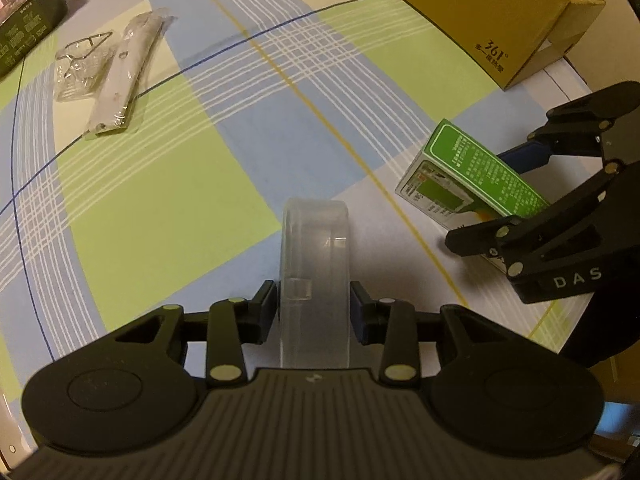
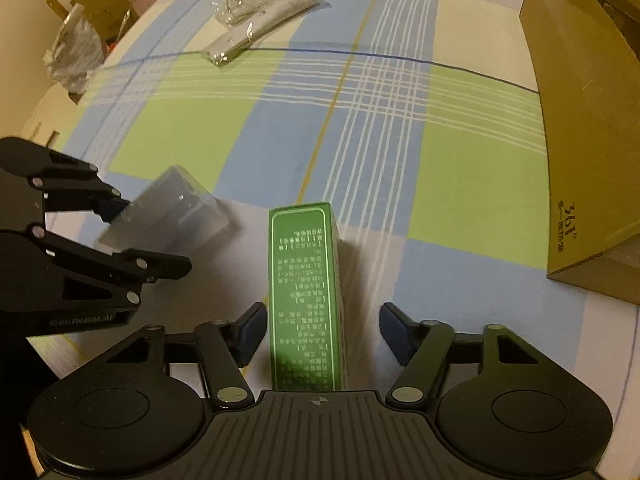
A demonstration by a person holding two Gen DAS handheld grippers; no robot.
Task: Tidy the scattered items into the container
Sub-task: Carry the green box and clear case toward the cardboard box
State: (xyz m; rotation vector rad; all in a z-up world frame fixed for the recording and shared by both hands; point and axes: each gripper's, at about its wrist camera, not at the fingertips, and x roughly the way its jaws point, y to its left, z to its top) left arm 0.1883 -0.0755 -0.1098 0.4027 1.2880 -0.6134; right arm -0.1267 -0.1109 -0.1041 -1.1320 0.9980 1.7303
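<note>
The left gripper (image 1: 313, 307) is clenched on a clear rectangular plastic case (image 1: 315, 264), held on edge above the green, blue and white checked cloth (image 1: 168, 208). The right gripper (image 2: 323, 330) straddles a green printed cardboard box (image 2: 306, 300), its jaws released, neither blue pad touching. The brown cardboard container (image 2: 580, 128) sits at the cloth's right edge, well apart. 2 clear-wrapped packets (image 1: 108, 76) lie near the far left corner.

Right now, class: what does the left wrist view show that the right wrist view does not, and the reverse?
Left only: a dark printed tray at the far left corner.
Right only: crumpled bags and cartons beyond the cloth's edge.
Both: clear plastic case between the left gripper's fingers, green box in the open right gripper, wrapped packets, cardboard box.
</note>
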